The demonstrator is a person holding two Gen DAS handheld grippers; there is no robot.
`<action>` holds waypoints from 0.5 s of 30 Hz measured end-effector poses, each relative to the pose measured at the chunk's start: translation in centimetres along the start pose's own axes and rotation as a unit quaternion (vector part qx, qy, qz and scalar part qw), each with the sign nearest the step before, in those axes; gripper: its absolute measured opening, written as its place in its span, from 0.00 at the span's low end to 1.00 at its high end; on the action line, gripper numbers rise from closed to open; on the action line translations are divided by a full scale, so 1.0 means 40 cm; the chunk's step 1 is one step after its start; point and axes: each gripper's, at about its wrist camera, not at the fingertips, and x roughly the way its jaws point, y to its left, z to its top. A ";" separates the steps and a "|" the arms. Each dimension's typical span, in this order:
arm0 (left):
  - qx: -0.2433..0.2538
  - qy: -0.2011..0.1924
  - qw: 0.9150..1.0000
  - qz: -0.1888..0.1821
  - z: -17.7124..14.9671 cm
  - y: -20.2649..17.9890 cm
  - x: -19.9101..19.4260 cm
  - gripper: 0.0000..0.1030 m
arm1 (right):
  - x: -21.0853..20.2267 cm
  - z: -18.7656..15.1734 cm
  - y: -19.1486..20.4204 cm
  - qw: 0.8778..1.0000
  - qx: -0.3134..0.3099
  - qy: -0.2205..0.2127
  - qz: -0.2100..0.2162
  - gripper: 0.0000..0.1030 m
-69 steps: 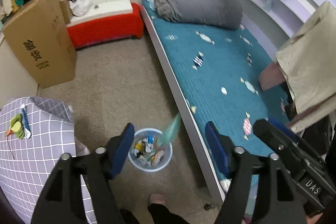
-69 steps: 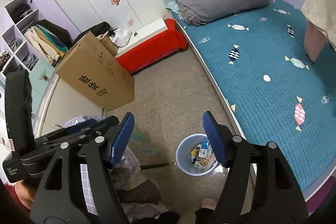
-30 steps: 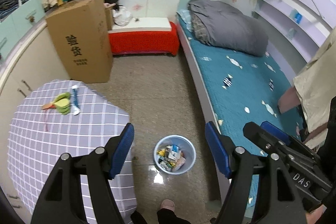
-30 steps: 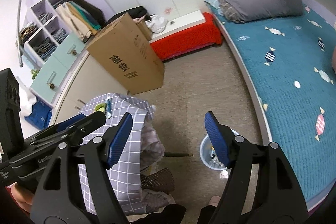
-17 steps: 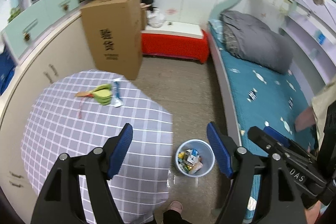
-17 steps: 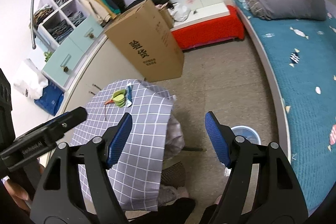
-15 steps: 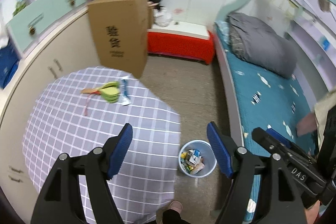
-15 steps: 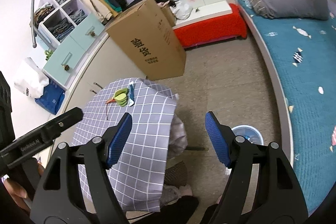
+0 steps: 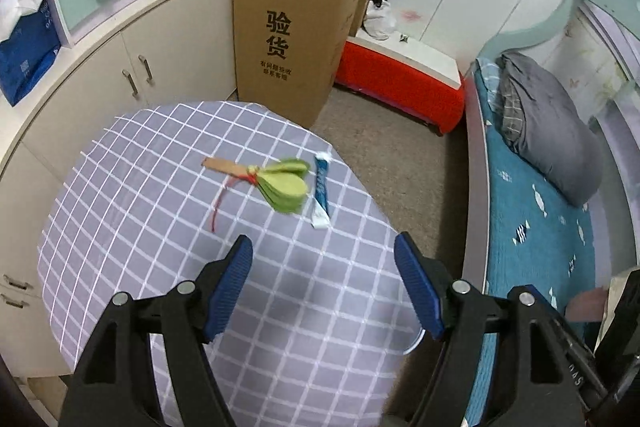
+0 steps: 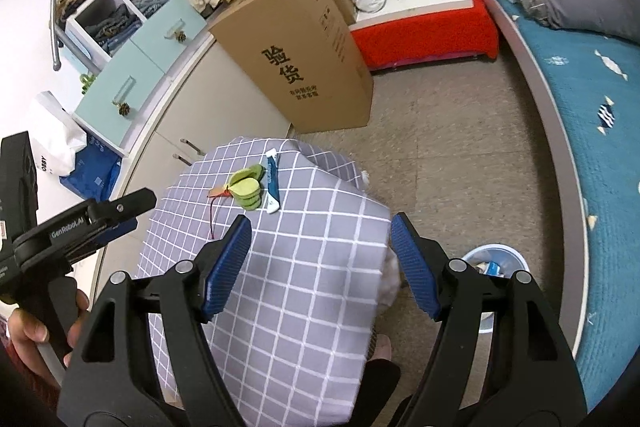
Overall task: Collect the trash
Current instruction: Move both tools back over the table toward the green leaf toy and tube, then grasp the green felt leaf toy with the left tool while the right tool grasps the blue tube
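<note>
Some trash is already seen in the bin (image 10: 498, 259) at the right of the checked table (image 9: 120, 211), while a blue wrapper (image 9: 321, 191) and green leaf bundle (image 9: 285, 187) remain uncollected beyond both grippers (image 9: 323, 285) (image 10: 320, 265), held apart and empty.

A: What lies on the round table with the grey checked cloth (image 9: 160, 227)?

B: A stack of green felt leaves tied to a flat wooden stick (image 9: 286, 183), near the far edge. Just right of it lies a small blue-and-white wrapper (image 9: 321, 191).

A: And beyond the table?

B: A tall brown cardboard box with printed characters (image 9: 288, 39) stands on the floor against the beige cabinets (image 9: 132, 67), which run along the left. Right of the box sits a low red bench with a white top (image 9: 404, 75).

A: The bed?

B: The teal-covered bed (image 9: 532, 235) runs down the right side, a folded grey duvet (image 9: 556, 131) at its far end. A pale blue plastic bin (image 10: 498, 259) stands on the floor between table and bed, something lying in it
</note>
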 end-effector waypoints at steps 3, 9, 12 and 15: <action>-0.016 0.017 1.000 -0.001 0.053 0.048 0.069 0.70 | 0.077 0.030 0.029 1.000 -0.004 0.014 -0.001 0.69; -0.056 0.059 0.997 -0.002 0.129 0.142 0.228 0.70 | 0.238 0.065 0.086 0.999 -0.013 0.051 -0.010 0.69; -0.056 0.084 0.995 -0.004 0.150 0.161 0.315 0.70 | 0.303 0.070 0.105 0.997 -0.017 0.069 -0.019 0.69; -0.048 0.105 0.993 -0.013 0.160 0.168 0.386 0.70 | 0.358 0.076 0.116 0.996 -0.019 0.083 -0.028 0.69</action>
